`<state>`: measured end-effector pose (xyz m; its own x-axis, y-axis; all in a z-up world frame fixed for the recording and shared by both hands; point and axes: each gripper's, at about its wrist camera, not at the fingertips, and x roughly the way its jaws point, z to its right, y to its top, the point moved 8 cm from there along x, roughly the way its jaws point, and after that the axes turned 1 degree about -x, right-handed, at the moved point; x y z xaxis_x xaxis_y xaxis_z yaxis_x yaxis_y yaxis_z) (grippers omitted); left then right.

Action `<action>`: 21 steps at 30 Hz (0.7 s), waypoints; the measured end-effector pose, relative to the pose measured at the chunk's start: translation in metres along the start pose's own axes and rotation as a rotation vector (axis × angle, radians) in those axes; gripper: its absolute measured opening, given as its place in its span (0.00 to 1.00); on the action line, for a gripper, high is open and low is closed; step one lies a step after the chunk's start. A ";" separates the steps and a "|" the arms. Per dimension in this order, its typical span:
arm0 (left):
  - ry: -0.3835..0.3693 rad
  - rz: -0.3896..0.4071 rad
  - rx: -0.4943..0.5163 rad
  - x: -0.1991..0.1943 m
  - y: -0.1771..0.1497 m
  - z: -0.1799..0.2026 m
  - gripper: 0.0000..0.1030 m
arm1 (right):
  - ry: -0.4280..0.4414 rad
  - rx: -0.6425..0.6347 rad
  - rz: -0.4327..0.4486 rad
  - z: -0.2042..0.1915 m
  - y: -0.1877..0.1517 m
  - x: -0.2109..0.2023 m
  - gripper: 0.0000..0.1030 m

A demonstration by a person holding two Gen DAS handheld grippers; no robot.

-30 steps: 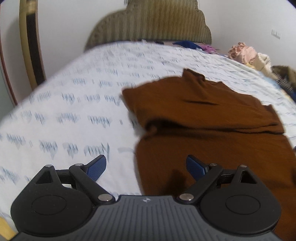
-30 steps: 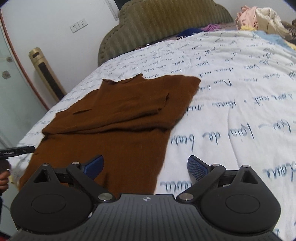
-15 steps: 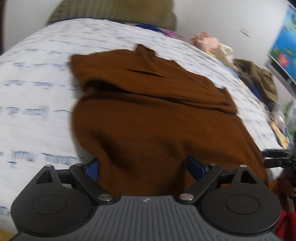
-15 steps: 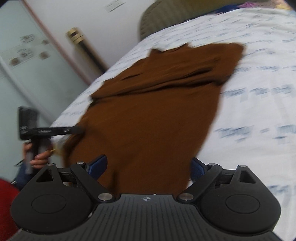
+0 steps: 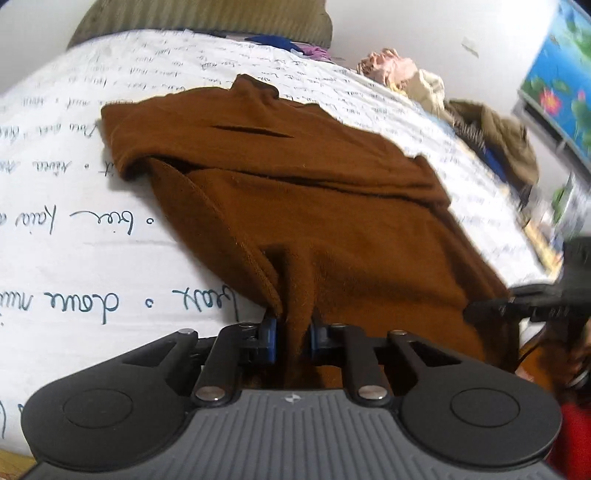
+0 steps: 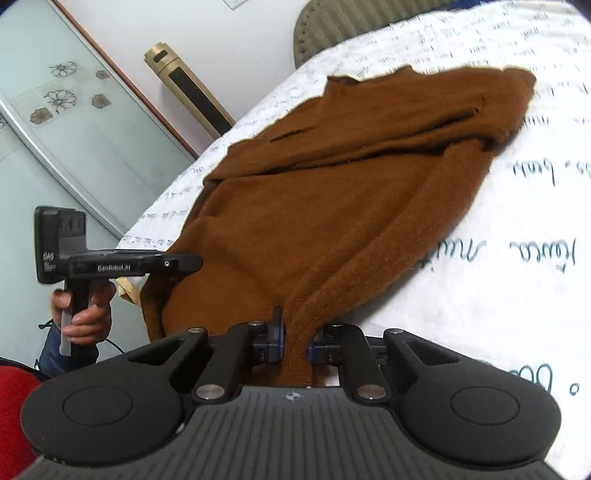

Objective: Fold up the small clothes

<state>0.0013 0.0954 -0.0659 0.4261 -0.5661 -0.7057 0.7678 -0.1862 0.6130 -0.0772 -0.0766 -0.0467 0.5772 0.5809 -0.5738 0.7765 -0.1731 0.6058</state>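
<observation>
Brown sweater, sleeves folded, hem bunched.

Rust-brown sweater, plain. Bed sheet white with dark blue-grey handwriting print. Headboard olive, ribbed stripes. Gripper fingers blue pads, black bodies. Sliding door pale green glass, brown flower motifs.

The right hand-held gripper pinches the near hem of the brown sweater. The sweater lies on the bed. The left hand-held gripper is at the left.
</observation>
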 end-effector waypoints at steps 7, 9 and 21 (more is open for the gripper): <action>-0.068 0.081 0.003 -0.021 0.032 0.017 0.13 | 0.090 0.048 0.143 -0.007 0.036 -0.034 0.15; -0.062 0.116 -0.008 -0.022 0.049 0.018 0.13 | 0.074 0.029 0.186 -0.003 0.051 -0.040 0.15; 0.051 0.100 -0.101 0.039 0.079 -0.022 0.29 | -0.205 0.112 0.193 0.073 0.070 -0.003 0.36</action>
<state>0.0890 0.0762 -0.0526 0.5245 -0.5357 -0.6618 0.7637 -0.0475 0.6438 -0.0062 -0.1490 -0.0427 0.7472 0.3582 -0.5598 0.6637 -0.3586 0.6564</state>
